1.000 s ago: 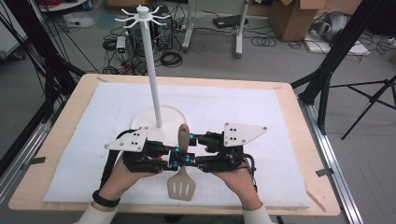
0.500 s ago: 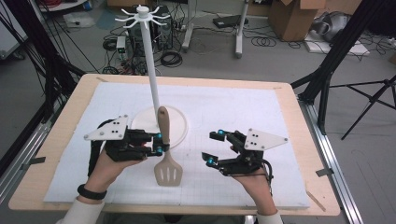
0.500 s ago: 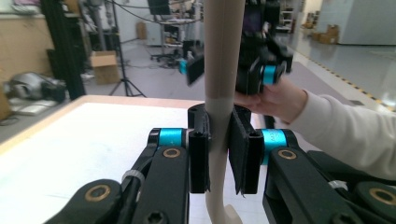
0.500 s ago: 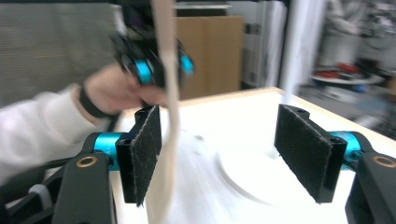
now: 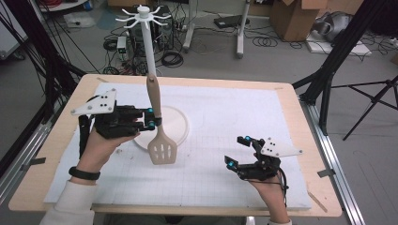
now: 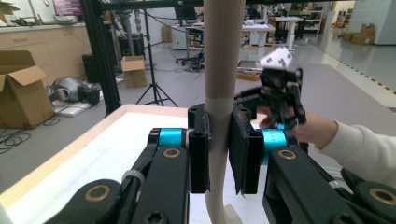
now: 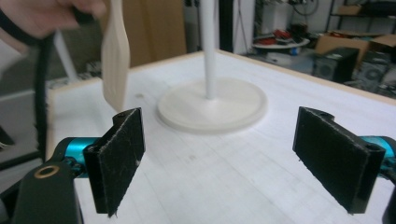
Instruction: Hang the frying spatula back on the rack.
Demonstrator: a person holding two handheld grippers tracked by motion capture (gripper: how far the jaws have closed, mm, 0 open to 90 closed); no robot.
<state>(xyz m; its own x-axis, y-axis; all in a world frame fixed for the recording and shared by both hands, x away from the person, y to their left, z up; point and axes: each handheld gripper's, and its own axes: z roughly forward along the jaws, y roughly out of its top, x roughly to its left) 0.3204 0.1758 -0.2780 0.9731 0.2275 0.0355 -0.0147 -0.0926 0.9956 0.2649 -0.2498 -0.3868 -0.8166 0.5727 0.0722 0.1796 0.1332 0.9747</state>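
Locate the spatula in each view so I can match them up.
High view: spatula left of centre, upright, clamped in the left gripper.
Left gripper view: its handle runs up the middle between the jaws.
Right gripper view: its blade hangs at upper left.
Shared landmark: the white stand.

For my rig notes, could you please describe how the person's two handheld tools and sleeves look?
Both the left tool and the right tool are black, with teal joints and flat black pads. Each carries a grey three-cornered plate with dark dots. The sleeves are white, a black wristband sits on the left wrist, and a black cable trails from the right tool.
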